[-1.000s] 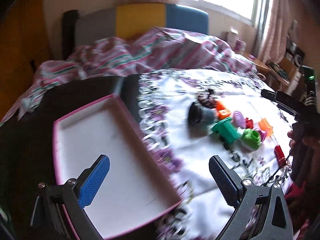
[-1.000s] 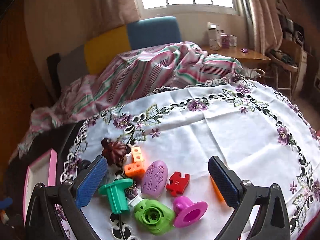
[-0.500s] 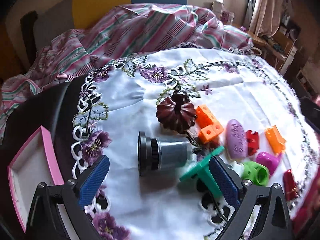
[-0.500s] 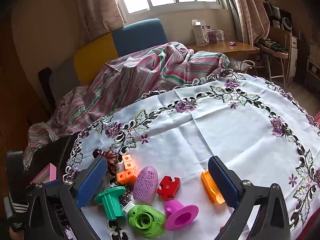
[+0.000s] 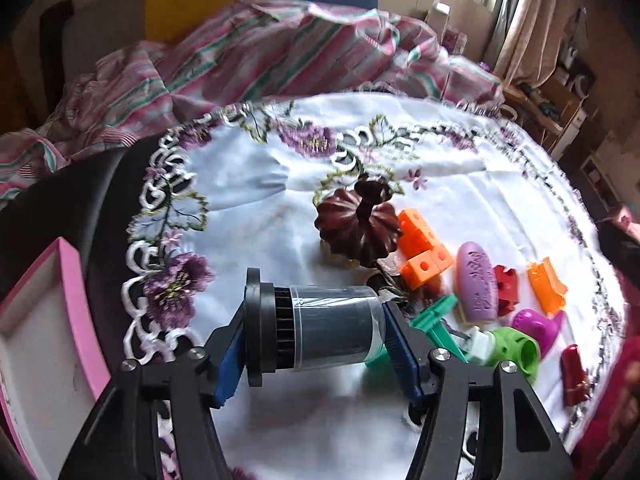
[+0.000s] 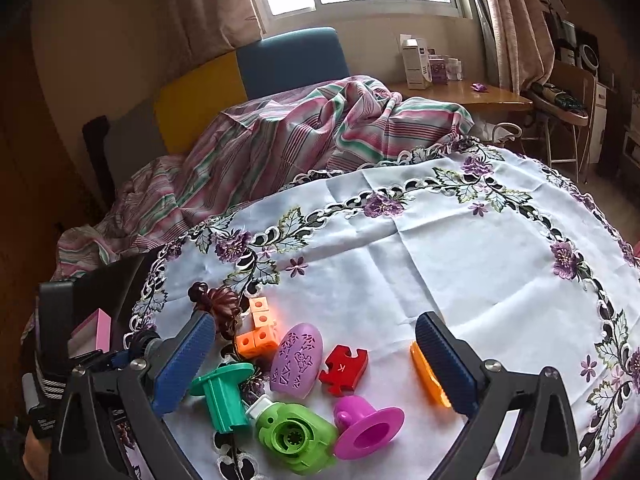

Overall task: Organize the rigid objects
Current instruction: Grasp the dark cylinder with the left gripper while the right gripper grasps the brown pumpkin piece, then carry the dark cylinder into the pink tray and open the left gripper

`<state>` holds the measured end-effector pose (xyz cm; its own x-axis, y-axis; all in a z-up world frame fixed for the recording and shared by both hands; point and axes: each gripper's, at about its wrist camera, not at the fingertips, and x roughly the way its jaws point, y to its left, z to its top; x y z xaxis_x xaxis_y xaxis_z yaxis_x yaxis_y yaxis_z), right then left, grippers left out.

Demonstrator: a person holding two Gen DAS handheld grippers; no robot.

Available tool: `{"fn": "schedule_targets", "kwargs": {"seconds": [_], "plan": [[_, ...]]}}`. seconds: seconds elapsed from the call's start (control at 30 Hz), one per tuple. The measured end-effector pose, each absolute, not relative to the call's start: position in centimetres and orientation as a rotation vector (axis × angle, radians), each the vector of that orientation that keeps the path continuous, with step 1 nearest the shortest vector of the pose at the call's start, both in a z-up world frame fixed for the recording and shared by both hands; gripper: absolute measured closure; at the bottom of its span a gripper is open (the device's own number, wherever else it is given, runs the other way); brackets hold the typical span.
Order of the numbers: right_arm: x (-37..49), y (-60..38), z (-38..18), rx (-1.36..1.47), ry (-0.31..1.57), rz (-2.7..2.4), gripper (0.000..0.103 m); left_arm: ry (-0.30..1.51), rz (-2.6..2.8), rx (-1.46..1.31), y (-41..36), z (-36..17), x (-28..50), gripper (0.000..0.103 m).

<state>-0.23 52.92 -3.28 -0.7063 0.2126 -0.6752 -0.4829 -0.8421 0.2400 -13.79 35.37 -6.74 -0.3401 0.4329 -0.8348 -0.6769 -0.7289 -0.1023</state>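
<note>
Now the left gripper is closing in, and the dark cylinder lies on its side right between the blue pads, flanged end at nine o'clock, the pads pressing on both ends. Straight beyond it, at twelve o'clock, sits the brown fluted piece, close but apart. From one to three o'clock the small toys crowd together: orange cubes, purple oval, red puzzle piece, green peg just beside the right pad. Off at nine o'clock the pink-rimmed tray sits past the lace edge of the tablecloth, on the dark table. Between cylinder and tray the cloth is bare.

Over on the right gripper, jaws spread wide, nothing pinched; it hangs above the toy cluster, magenta cup and green round piece at six o'clock. Wide open cloth from twelve to three o'clock there.
</note>
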Motion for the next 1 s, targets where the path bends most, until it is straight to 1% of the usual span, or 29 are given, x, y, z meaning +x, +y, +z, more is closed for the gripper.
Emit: {"fn": "schedule_targets", "kwargs": {"seconds": [0.13,0.2,0.37,0.5,0.67,0.8,0.87,0.93,0.97,1.0], "plan": [[-1.0,52.0,-3.9,-0.995,0.513,2.539,0.008,0.28,2.109,-1.136,32.0,-4.5,-11.8,0.04],[-1.4,51.4,-4.3,-1.037,0.497,2.553,0.016,0.262,2.128,-1.104,30.1,-3.5,-10.8,0.04],[-3.2,49.4,-5.0,-1.15,0.46,2.597,0.025,0.212,2.175,-1.054,25.4,-1.6,-8.9,0.04],[-6.2,47.4,-4.6,-1.172,0.397,2.65,0.026,0.181,2.211,-1.045,22.1,-0.9,-8.1,0.04],[-11.3,45.7,-5.9,-1.231,0.326,2.636,0.026,0.126,2.27,-1.072,17.8,-0.8,-8.2,0.04],[-14.4,45.4,-7.5,-1.255,0.309,2.573,0.028,0.066,2.327,-1.102,13.8,-0.9,-8.5,0.04],[-15.6,45.5,-8.4,-1.276,0.332,2.549,0.03,0.043,2.358,-1.114,11.8,-0.9,-8.6,0.04],[-16.5,45.5,-9.3,-1.3,0.333,2.528,0.044,0.018,2.391,-1.128,10.0,-1.1,-9.0,0.04],[-16.9,45.2,-9.5,-1.302,0.295,2.519,0.068,0.01,2.403,-1.134,9.4,-1.1,-9.2,0.04],[-17.0,44.8,-9.3,-1.282,0.251,2.533,0.082,0.004,2.417,-1.14,8.7,-1.2,-9.4,0.04]]}}
